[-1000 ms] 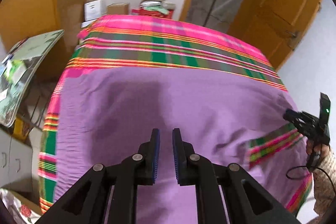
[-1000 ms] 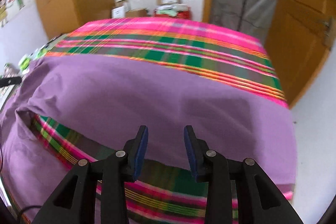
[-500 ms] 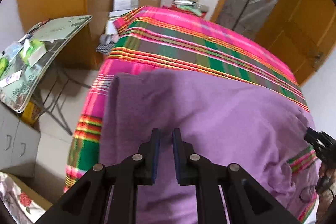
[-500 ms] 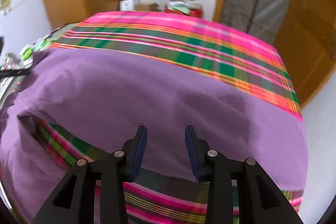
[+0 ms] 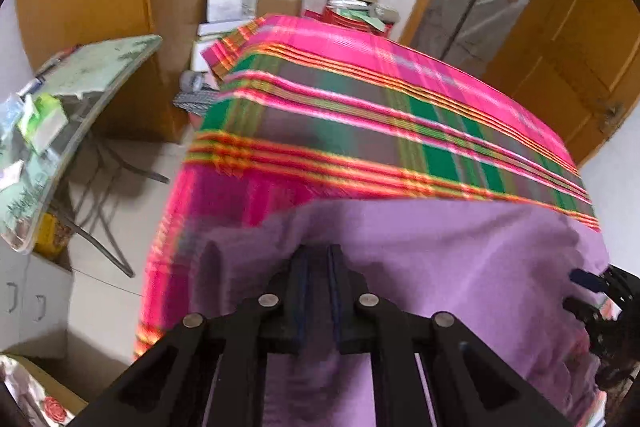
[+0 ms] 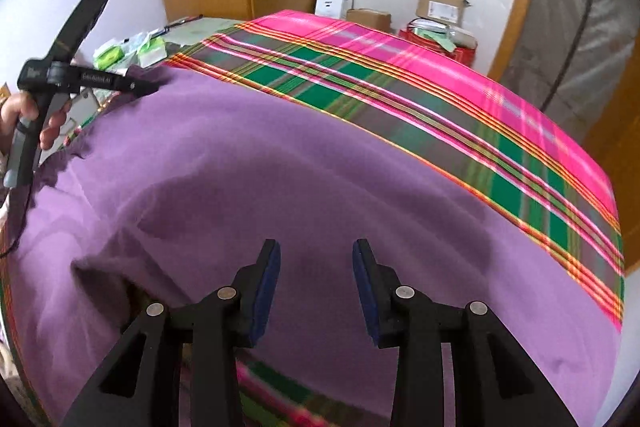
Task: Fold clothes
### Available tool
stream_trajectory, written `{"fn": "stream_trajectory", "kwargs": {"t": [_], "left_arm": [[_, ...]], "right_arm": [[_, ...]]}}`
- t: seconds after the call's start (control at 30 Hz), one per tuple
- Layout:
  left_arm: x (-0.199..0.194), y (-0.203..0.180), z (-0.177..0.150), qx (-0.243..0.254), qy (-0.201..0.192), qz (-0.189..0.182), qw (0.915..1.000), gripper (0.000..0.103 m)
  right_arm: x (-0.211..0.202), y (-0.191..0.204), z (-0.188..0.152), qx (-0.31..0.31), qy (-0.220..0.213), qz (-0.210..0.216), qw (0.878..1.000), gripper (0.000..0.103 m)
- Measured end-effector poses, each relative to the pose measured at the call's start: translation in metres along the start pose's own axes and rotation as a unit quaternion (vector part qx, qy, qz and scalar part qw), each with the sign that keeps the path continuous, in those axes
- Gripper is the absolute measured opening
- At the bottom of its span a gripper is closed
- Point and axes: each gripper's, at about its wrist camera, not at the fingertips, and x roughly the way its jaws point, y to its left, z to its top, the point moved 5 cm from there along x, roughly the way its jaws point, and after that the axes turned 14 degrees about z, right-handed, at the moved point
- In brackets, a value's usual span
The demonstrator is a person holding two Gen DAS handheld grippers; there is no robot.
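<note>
The purple garment (image 6: 320, 187) lies spread under both grippers on a pink-and-green plaid bedcover (image 6: 460, 115), its long axis running from the left gripper (image 5: 318, 259) across to the right gripper (image 6: 316, 255). The left gripper's jaws are closing, with a bunched fold of the garment's edge between the pads. The right gripper's jaws stand apart above flat cloth, gripping nothing. Beyond the bed's far end sit cardboard boxes (image 6: 438, 5) against a white wall, beside wooden doors (image 5: 580, 39).
</note>
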Motion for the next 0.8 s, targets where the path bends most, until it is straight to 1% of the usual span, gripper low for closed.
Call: {"fn": "stream_trajectory", "kwargs": {"t": [0.07, 0.1, 0.17, 0.23, 0.3, 0.4, 0.5, 0.53, 0.63, 0.7, 0.73, 0.8], "left_arm": [[0.005, 0.004, 0.007, 0.000, -0.008, 0.000, 1.0000, 0.005], [0.007, 0.006, 0.011, -0.003, -0.011, 0.002, 0.9999, 0.003], [0.010, 0.008, 0.017, 0.000, -0.017, 0.019, 0.9997, 0.003], [0.011, 0.006, 0.019, 0.006, -0.022, 0.027, 0.9994, 0.002], [0.011, 0.005, 0.021, 0.012, -0.028, 0.035, 0.9989, 0.002], [0.009, 0.005, 0.020, 0.017, -0.023, 0.037, 0.9989, 0.002], [-0.005, 0.002, 0.017, 0.024, -0.042, 0.044, 0.9978, 0.003], [-0.011, 0.000, 0.015, 0.032, -0.052, 0.046, 0.9971, 0.004], [-0.025, -0.010, 0.012, 0.052, -0.066, 0.028, 0.9961, 0.004], [-0.029, -0.016, 0.009, 0.065, -0.064, 0.017, 0.9956, 0.004], [-0.028, -0.019, 0.007, 0.070, -0.062, 0.014, 0.9955, 0.004], [-0.022, -0.022, 0.005, 0.083, -0.054, 0.024, 0.9948, 0.005]], "right_arm": [[0.009, 0.003, 0.008, -0.009, 0.003, 0.003, 1.000, 0.039], [0.014, 0.005, 0.011, -0.013, 0.005, 0.004, 1.000, 0.039], [0.025, 0.008, 0.019, -0.021, 0.010, 0.006, 1.000, 0.039], [0.038, 0.008, 0.027, -0.021, 0.018, 0.005, 1.000, 0.039], [0.047, 0.007, 0.038, -0.022, 0.025, 0.005, 0.999, 0.042], [0.046, 0.005, 0.052, -0.010, 0.022, 0.012, 1.000, 0.042], [0.033, 0.001, 0.068, 0.006, -0.023, 0.016, 1.000, 0.042], [0.032, 0.000, 0.072, 0.009, -0.029, 0.017, 0.999, 0.042], [0.039, 0.003, 0.076, -0.002, -0.021, 0.011, 1.000, 0.042], [0.048, 0.005, 0.078, -0.015, -0.012, 0.005, 1.000, 0.042], [0.053, 0.006, 0.078, -0.021, -0.007, 0.002, 1.000, 0.042], [0.063, 0.004, 0.080, -0.016, 0.000, 0.000, 1.000, 0.042]]}}
